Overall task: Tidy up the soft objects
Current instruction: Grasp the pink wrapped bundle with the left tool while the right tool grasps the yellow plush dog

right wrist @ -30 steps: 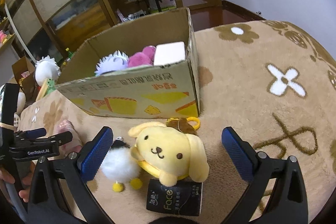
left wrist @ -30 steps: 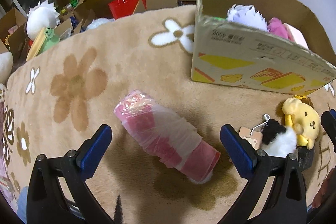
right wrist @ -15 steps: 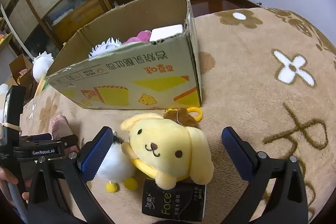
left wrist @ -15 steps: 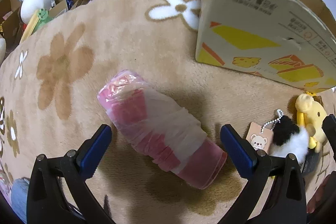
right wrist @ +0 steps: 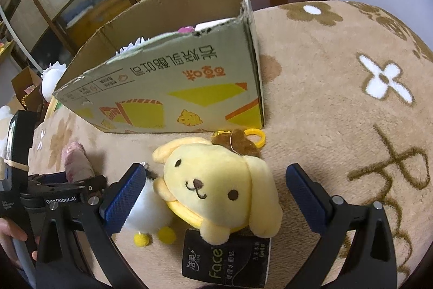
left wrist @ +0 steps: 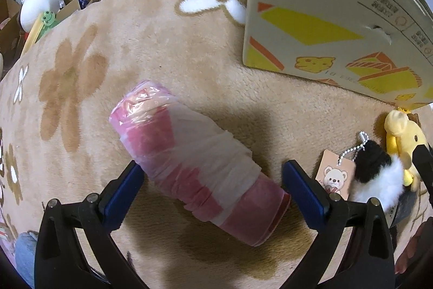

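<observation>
Item: left gripper (left wrist: 211, 187), lowered over the last second until its wide-spread fingers straddle the pink roll (left wrist: 196, 161), one blue pad just beside the roll at 9 o'clock, the other just off its lower end at 3 o'clock; nothing gripped yet. Item: right gripper (right wrist: 213, 197), likewise brought lower and closer, fingers wide either side of the yellow dog plush (right wrist: 219, 186), which rests partly on a black tissue pack (right wrist: 227, 259), with a white pompom toy (right wrist: 148, 210) touching the left pad. Judgement: both pickups look imminent, with the cardboard box (right wrist: 173, 88) the likely destination, already holding soft items. Edges: the box's near wall rises at 12 o'clock from the plush and 1 o'clock from the roll; loads must clear its torn rim. Open room: bare carpet (right wrist: 338, 104) at 2 o'clock of the right gripper. The grippers sit close together; the pompom may snag.
</observation>
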`<state>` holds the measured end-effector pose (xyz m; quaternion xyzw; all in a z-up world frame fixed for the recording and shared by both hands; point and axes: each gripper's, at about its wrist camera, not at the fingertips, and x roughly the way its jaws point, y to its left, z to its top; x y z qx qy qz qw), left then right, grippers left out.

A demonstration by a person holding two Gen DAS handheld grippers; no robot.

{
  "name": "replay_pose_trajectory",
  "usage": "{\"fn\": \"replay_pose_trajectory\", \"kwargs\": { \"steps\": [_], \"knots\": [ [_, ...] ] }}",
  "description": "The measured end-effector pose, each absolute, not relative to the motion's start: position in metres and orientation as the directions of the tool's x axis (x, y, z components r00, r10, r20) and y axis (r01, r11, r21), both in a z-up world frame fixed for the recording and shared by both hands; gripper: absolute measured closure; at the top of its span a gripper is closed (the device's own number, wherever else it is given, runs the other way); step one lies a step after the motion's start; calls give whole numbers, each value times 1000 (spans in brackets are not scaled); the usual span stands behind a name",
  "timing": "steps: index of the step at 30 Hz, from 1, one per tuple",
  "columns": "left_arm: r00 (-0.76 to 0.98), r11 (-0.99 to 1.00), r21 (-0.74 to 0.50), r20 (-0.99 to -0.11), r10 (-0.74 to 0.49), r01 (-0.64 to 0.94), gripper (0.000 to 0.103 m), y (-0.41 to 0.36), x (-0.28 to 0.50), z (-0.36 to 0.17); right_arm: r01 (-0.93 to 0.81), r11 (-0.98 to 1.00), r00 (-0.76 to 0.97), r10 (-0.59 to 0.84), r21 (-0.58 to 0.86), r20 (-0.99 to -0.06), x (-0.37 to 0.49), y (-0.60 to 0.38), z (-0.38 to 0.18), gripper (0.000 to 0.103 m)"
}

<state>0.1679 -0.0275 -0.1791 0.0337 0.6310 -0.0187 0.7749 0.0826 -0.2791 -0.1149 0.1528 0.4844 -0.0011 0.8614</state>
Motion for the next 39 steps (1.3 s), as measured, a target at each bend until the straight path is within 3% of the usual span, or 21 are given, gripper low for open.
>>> {"fn": "replay_pose_trajectory", "kwargs": {
  "steps": [6,13,16,28,32,39],
  "knots": [
    [180,998,-12,-983,-22,56,13,-26,168,-181,148,953,534,147,264,-833,82,-278,-117,0],
    [191,998,-17,-981,-30,65,22,-31,164,-180,137,949,510,178,285,-841,85,-274,-123,15],
    [193,998,-13,-981,-27,69,24,-32,161,-179,147,945,520,179,294,-835,84,-276,-121,26],
    [186,997,0,-983,-15,79,26,-38,154,-180,152,948,477,178,280,-861,86,-272,-133,25],
    [188,997,-6,-982,-20,74,27,-37,150,-177,140,954,476,171,266,-863,86,-269,-133,33],
    [215,998,-3,-976,-18,68,50,-31,148,-166,121,958,497,169,261,-851,84,-268,-125,41]
  ]
}}
